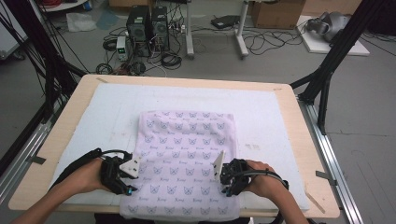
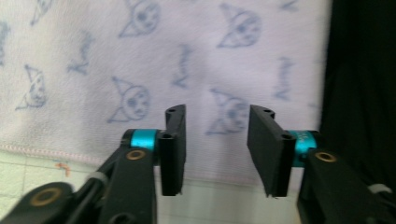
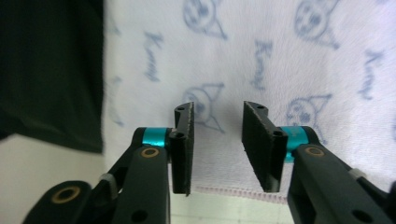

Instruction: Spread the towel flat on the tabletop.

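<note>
At the lower left of the high view, the left gripper [image 1: 132,179] sits over the left edge of the towel [image 1: 187,149], its jaws parted with nothing between them. The towel, pale lilac with a blue cartoon print, lies flat at lower centre on a white mat [image 1: 93,112], its near end hanging over the table [image 1: 289,121] edge. At lower right, the right gripper [image 1: 222,179] is over the towel's right edge, its jaws likewise apart and empty.

Even, soft overhead light is falling on the table [image 1: 70,121], barely casting shadows. Both gripper views are blurring the towel [image 2: 196,56] print; jaws are staying sharper
</note>
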The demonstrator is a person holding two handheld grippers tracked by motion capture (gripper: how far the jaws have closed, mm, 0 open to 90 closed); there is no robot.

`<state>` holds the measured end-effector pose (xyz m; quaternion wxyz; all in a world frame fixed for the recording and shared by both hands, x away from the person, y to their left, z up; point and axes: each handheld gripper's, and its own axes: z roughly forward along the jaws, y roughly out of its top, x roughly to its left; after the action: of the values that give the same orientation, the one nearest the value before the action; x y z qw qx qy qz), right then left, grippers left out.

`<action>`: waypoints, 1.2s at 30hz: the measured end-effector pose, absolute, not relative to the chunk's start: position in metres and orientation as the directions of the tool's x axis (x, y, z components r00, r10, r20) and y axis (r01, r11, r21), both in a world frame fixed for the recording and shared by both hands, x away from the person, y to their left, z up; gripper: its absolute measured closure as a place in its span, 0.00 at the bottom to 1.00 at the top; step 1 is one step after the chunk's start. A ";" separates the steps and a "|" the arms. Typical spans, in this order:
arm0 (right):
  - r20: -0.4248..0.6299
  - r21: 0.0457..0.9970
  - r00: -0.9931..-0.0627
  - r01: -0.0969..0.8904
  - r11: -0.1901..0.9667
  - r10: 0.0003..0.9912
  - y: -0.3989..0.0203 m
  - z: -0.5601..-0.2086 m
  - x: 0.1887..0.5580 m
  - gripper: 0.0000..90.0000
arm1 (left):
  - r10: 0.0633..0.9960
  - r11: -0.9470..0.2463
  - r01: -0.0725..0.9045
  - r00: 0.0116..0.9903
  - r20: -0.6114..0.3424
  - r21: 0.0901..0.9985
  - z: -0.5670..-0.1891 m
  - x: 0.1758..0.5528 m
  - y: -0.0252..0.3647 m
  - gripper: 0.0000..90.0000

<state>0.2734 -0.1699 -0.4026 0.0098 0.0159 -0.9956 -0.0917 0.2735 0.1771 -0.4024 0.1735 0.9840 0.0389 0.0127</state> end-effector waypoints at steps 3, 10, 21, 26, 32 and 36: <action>0.014 0.133 -0.999 -0.039 0.990 -0.042 -0.166 -0.406 0.279 0.81 | 0.086 -0.944 0.081 0.996 0.000 0.319 -0.410 0.279 0.175 0.77; 0.043 0.098 -0.999 -0.028 0.995 -0.032 -0.161 -0.404 0.278 0.99 | 0.076 -0.943 0.073 0.997 -0.005 0.325 -0.407 0.274 0.174 0.97; 0.215 0.409 -0.959 -0.082 0.909 -0.183 -0.198 -0.363 0.244 0.98 | -0.106 -0.847 -0.015 0.984 -0.141 0.532 -0.365 0.226 0.205 0.98; 0.168 0.501 -0.978 -0.024 0.865 -0.124 -0.214 -0.362 0.241 0.72 | 0.013 -0.828 0.059 0.996 -0.086 0.558 -0.364 0.233 0.221 0.72; 0.066 0.354 -0.998 0.024 0.935 0.000 -0.195 -0.380 0.257 0.70 | 0.083 -0.885 0.080 0.996 -0.014 0.459 -0.383 0.251 0.203 0.68; 0.020 0.204 -1.000 0.016 0.979 0.012 -0.176 -0.399 0.268 0.70 | 0.104 -0.913 0.089 0.995 0.014 0.398 -0.397 0.266 0.190 0.68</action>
<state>0.2678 -0.1758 -0.3989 0.0092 -0.0069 -0.9947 -0.1026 0.2656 0.1896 -0.3968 0.2026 0.9779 0.0493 0.0176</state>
